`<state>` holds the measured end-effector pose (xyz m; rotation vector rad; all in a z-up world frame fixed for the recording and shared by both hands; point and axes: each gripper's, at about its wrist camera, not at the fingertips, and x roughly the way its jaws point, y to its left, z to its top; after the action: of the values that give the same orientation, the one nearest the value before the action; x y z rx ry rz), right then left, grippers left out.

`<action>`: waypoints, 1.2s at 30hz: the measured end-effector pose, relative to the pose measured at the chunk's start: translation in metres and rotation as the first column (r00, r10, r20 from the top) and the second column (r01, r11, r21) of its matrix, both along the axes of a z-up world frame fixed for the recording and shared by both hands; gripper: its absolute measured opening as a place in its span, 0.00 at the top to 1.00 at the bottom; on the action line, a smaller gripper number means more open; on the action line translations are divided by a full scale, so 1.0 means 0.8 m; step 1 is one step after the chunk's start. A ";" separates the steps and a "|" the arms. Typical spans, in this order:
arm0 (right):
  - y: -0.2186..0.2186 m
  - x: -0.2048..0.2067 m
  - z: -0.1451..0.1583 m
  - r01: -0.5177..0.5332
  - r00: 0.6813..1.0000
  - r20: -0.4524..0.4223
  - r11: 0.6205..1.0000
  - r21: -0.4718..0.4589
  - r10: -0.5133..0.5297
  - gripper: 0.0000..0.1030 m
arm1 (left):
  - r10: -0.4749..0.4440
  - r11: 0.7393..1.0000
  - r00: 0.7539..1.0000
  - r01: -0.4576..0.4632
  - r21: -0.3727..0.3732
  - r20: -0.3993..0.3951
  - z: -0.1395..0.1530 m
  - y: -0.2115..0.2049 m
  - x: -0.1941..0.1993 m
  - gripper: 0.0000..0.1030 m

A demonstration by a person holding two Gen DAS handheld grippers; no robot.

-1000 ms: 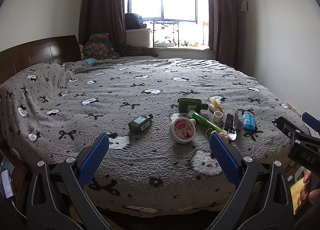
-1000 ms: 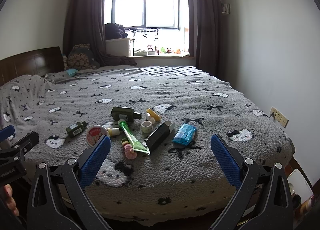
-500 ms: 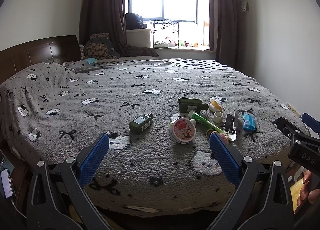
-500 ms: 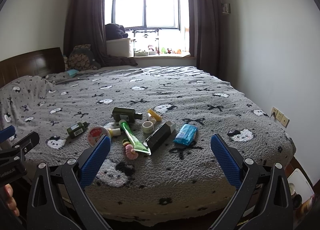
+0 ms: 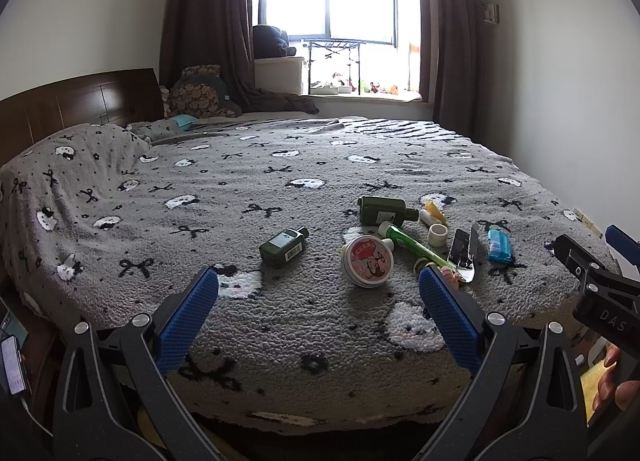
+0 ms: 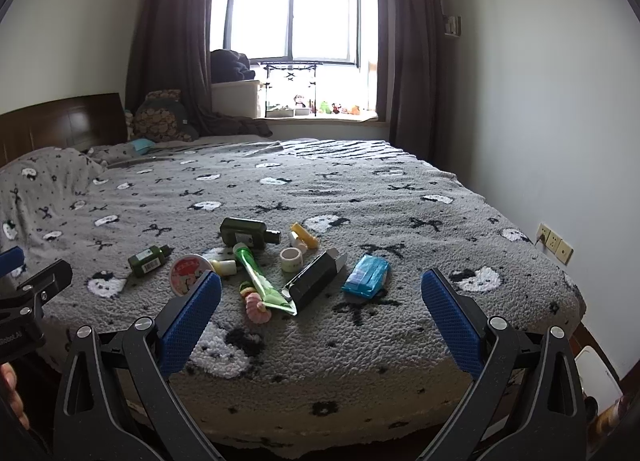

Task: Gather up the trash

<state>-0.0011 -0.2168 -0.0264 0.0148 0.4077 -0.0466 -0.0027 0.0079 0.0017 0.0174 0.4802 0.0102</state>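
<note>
We are in a bedroom, looking across a bed (image 5: 240,189) covered with a grey fleece blanket printed with black bows and white animal faces. A bright window with dark curtains sits behind it; glare washes out the small figures on the sill, so we cannot tell what they are.

The trash lies in a loose cluster near the foot of the bed. From the right wrist view we see a small dark green bottle (image 6: 147,259) on its side, set apart at the left. Beside it is a round tin (image 6: 187,273) with a pink and red printed lid, partly hidden behind our left blue pad. Behind them a larger dark green bottle (image 6: 247,233) lies flat. A green tube (image 6: 262,281) runs diagonally toward us, with a pink ruffled item (image 6: 257,307) at its near end; we cannot make out what that is. A roll of tape (image 6: 291,259), a small yellow item (image 6: 305,236), an open black carton (image 6: 316,279) and a blue packet (image 6: 367,269) complete the group.

Our left tool (image 5: 318,309) hovers over the foot of the bed with its blue pads spread wide, holding nothing. Our right tool (image 6: 320,309) is likewise spread wide and holding nothing. Each tool appears cut off at the edge of the other's view. A phone (image 5: 12,365) shows at the lower left edge, mostly cropped.
</note>
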 end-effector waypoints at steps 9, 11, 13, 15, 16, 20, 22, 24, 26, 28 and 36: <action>-0.008 0.004 -0.007 -0.087 0.996 -0.025 0.992 0.090 0.090 0.03 | 0.020 1.000 0.999 -0.020 -0.020 -0.026 -0.009 0.014 0.007 0.08; -0.008 0.007 -0.009 -0.076 0.996 -0.030 0.994 0.079 0.079 0.03 | 0.029 0.999 0.999 -0.029 -0.018 -0.035 -0.013 0.018 0.011 0.08; -0.009 0.012 -0.014 -0.072 0.996 -0.040 0.994 0.077 0.075 0.03 | 0.029 0.999 0.999 -0.030 -0.029 -0.045 -0.017 0.022 0.015 0.08; -0.010 0.018 -0.020 -0.073 0.995 -0.059 0.994 0.085 0.078 0.03 | 0.021 0.999 0.998 -0.024 -0.047 -0.060 -0.024 0.027 0.019 0.08; -0.010 0.021 -0.024 -0.075 0.994 -0.067 0.993 0.091 0.082 0.03 | 0.017 0.998 0.998 -0.021 -0.051 -0.068 -0.029 0.029 0.022 0.08; -0.010 0.039 -0.045 -0.095 0.987 -0.119 0.986 0.134 0.112 0.03 | 0.017 0.999 0.995 -0.020 -0.029 -0.103 -0.051 0.031 0.037 0.08; -0.006 0.050 -0.058 -0.105 0.981 -0.148 0.984 0.142 0.126 0.03 | 0.010 1.000 0.992 -0.013 -0.025 -0.127 -0.063 0.033 0.045 0.08; -0.002 0.060 -0.069 -0.107 0.976 -0.173 0.984 0.145 0.132 0.03 | -0.006 1.000 0.988 0.002 -0.030 -0.152 -0.075 0.034 0.055 0.08; 0.003 0.070 -0.082 -0.119 0.969 -0.198 0.982 0.150 0.147 0.03 | -0.014 0.999 0.984 0.008 -0.035 -0.178 -0.086 0.037 0.064 0.09; 0.009 0.081 -0.095 -0.137 0.961 -0.220 0.979 0.151 0.168 0.07 | -0.018 0.999 0.980 0.012 -0.035 -0.196 -0.094 0.039 0.072 0.09; 0.034 0.118 -0.133 -0.250 0.912 -0.272 0.941 0.229 0.309 0.50 | -0.032 0.999 0.977 0.024 -0.043 -0.213 -0.105 0.047 0.098 0.09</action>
<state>0.0929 -0.1894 -0.1324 0.1382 0.7194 0.2793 0.0759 0.0455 -0.0824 -0.0141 0.6953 -0.0293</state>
